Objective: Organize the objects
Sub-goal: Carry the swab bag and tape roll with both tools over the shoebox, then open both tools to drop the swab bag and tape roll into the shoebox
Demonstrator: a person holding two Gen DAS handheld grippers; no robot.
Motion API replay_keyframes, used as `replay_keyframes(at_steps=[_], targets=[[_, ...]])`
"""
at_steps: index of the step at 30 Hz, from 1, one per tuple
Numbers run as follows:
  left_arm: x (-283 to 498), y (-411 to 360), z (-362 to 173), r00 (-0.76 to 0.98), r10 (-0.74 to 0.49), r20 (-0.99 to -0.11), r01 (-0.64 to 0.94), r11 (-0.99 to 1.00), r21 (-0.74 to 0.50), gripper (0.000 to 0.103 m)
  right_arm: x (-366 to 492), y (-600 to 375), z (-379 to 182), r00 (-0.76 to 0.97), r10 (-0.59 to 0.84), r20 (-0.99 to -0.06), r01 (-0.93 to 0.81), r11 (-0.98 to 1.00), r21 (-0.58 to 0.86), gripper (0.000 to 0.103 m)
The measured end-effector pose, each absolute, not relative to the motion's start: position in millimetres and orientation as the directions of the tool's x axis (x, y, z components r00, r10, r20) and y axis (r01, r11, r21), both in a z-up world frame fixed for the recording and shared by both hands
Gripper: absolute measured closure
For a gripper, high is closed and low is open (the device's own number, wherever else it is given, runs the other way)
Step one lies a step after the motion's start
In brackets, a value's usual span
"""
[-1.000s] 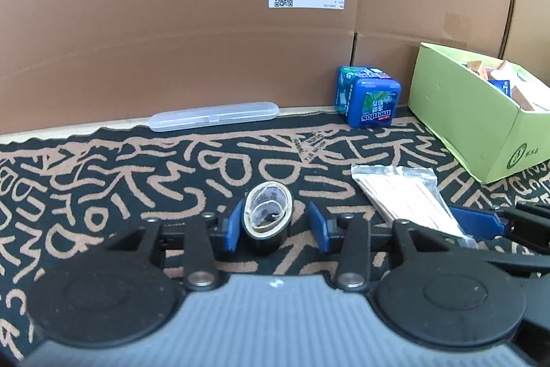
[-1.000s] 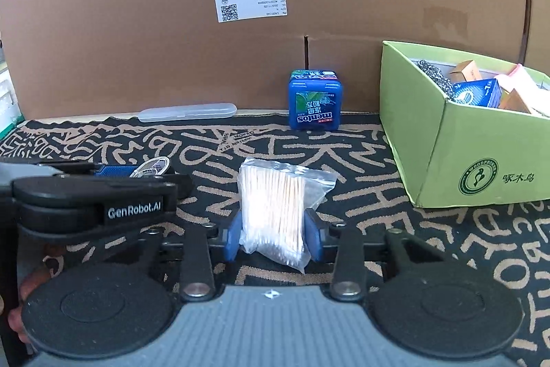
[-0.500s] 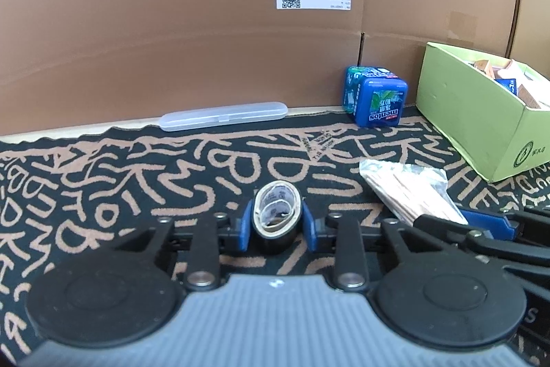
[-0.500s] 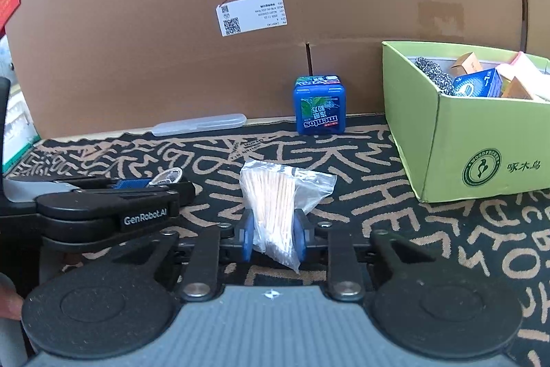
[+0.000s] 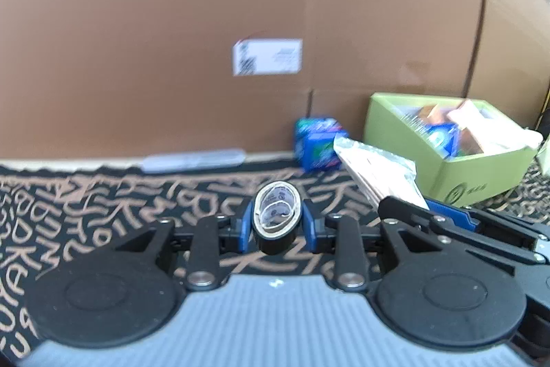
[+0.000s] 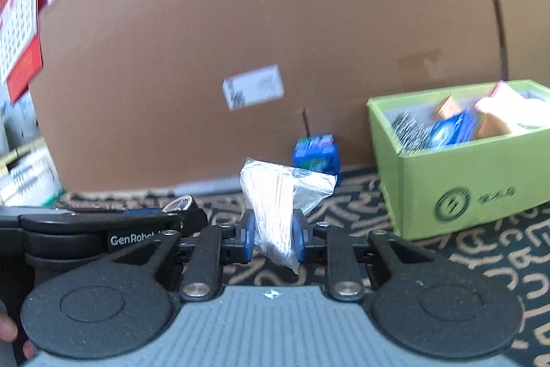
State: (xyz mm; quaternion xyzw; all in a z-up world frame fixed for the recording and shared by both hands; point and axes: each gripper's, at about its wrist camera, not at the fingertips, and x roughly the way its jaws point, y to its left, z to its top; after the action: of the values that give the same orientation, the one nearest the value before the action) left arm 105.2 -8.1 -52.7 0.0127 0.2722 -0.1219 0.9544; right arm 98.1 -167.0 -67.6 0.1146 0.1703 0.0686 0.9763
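— Both tongs are loaded. Left gripper (image 5: 277, 224) is clamped on the roll of tape (image 5: 277, 216), squeezing it into an oval; right gripper (image 6: 274, 234) is pinched on the bag of toothpicks (image 6: 275, 208). Each load hangs clear of the patterned mat (image 5: 86, 212).

— Where is the green box (image 6: 457, 191) from you?

— Ahead and to my right, against the cardboard wall (image 5: 172, 40). It's open on top and already holds several small packets and a metal scourer, so I judge that's where these go.

— What's left lying out?

— To the left of the green box, by the wall, a blue mint box (image 6: 316, 154); farther left, a clear plastic case (image 5: 194, 159). Neither is touched.

— So which step is this?

— Carrying, I'd say. The pictures are blurred, so fine detail is lost.

— And next?

— I need to bring each load over the green box's rim, high enough to clear its near wall, then part the fingers over a gap. The bag is floppy and could snag on the rim; the tape may spring back round on release.
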Motion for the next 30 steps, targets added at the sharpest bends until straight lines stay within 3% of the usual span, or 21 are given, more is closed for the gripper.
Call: replay_keyframes(at_steps=[6,15,23,30], targets=[[108,-43,-27,0.821,-0.297,-0.488,0.309,0.949,-0.058,0.073,88,-204,-46,0.968,0.113,-0.223,-0.048,0.960,0.277,0.078],[120,-106,3,0.815,-0.383,-0.434,0.404,0.913,-0.046,0.073,90,-255,-19,0.986,-0.014,-0.168,0.055,0.969,0.241,0.078],[152,-167,-2,0.794,-0.429,-0.430,0.479,0.878,0.009,0.073,126,-313,-17,0.970,-0.158,-0.186,0.193,0.963,0.187,0.078],[188,-204,-20,0.766,-0.451,-0.459,0.496,0.868,-0.025,0.073,139,-348,-36,0.962,-0.181,-0.206,0.224,0.953,0.205,0.078]])
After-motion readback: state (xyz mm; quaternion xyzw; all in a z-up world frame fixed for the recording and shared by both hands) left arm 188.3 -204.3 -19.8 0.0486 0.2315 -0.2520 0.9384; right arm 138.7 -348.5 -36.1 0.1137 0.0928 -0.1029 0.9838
